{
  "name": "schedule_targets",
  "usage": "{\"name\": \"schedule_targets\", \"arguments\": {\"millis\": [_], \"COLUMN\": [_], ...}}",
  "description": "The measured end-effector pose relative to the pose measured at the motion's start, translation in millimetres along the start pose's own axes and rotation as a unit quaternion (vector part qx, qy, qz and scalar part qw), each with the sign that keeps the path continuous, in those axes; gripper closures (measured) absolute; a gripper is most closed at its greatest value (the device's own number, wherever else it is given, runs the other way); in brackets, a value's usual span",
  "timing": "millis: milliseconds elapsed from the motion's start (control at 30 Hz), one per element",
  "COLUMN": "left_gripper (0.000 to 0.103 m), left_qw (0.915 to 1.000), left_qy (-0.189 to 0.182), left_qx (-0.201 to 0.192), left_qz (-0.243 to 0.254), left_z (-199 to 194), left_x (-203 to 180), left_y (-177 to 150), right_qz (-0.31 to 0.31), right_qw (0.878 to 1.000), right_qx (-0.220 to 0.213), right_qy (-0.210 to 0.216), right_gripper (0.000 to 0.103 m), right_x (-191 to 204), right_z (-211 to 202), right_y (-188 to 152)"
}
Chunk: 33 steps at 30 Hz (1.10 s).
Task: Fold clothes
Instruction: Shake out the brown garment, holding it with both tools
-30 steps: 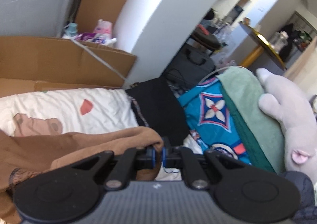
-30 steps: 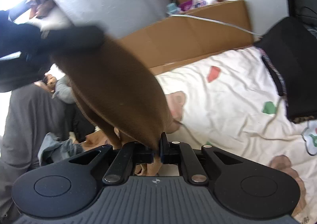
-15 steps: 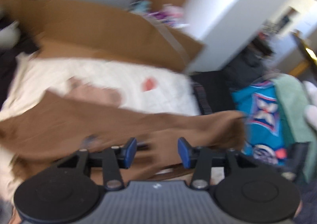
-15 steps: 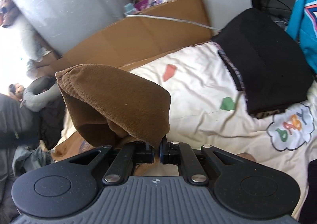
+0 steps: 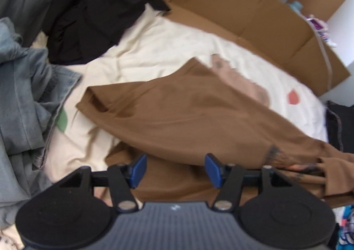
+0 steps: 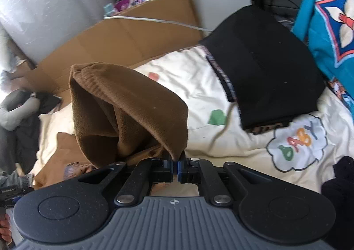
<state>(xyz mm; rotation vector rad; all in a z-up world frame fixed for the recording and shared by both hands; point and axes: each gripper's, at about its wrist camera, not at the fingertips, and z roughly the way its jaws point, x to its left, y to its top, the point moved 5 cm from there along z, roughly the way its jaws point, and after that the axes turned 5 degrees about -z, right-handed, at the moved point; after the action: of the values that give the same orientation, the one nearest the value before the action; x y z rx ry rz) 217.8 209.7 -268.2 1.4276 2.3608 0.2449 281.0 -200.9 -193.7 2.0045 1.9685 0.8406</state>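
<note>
Brown garment half laid for folding; one end released, one end held.

The left gripper [image 5: 176, 169] stands spread above the brown garment [image 5: 188, 115], its jaws having just been opening, with nothing pinched between them, so that end lies flat on the cream sheet [image 5: 154, 50]. The right gripper [image 6: 176, 167] is pressed together on the garment's ribbed hem, which arches up over it, apparently to keep tension while the cloth settles. A folded black item [image 6: 265, 68] lies well apart.
</note>
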Motion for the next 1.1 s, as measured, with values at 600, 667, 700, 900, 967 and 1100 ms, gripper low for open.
{"name": "schedule_targets", "arguments": {"millis": [600, 667, 700, 900, 967, 1100], "left_gripper": [0.019, 0.027, 0.034, 0.094, 0.095, 0.096], "left_qw": [0.9941, 0.9935, 0.9934, 0.9925, 0.9929, 0.9937], "left_qy": [0.013, 0.007, 0.004, -0.017, -0.017, -0.016], "left_qx": [0.046, 0.061, 0.066, 0.064, 0.058, 0.047], "left_qz": [-0.097, -0.096, -0.094, -0.103, -0.103, -0.100], "left_z": [106.6, 109.8, 110.4, 99.5, 90.2, 65.8], "left_x": [67.9, 67.8, 67.9, 70.3, 69.1, 69.0], "left_y": [-0.8, -9.9, -14.5, -27.0, -27.2, -29.6], "right_qz": [-0.018, -0.018, -0.018, -0.021, -0.015, -0.003], "right_qw": [0.999, 0.999, 0.999, 0.999, 0.999, 0.999], "right_qx": [0.033, 0.034, 0.035, 0.033, 0.034, 0.032], "right_qy": [-0.030, -0.029, -0.029, -0.023, -0.022, -0.017], "right_gripper": [0.103, 0.103, 0.103, 0.103, 0.103, 0.103], "right_x": [-7.0, -7.2, -7.4, -5.8, -6.9, -6.3], "right_z": [30.1, 30.4, 30.4, 26.1, 24.8, 20.6], "right_y": [-21.7, -22.8, -23.5, -25.2, -25.5, -22.9]}}
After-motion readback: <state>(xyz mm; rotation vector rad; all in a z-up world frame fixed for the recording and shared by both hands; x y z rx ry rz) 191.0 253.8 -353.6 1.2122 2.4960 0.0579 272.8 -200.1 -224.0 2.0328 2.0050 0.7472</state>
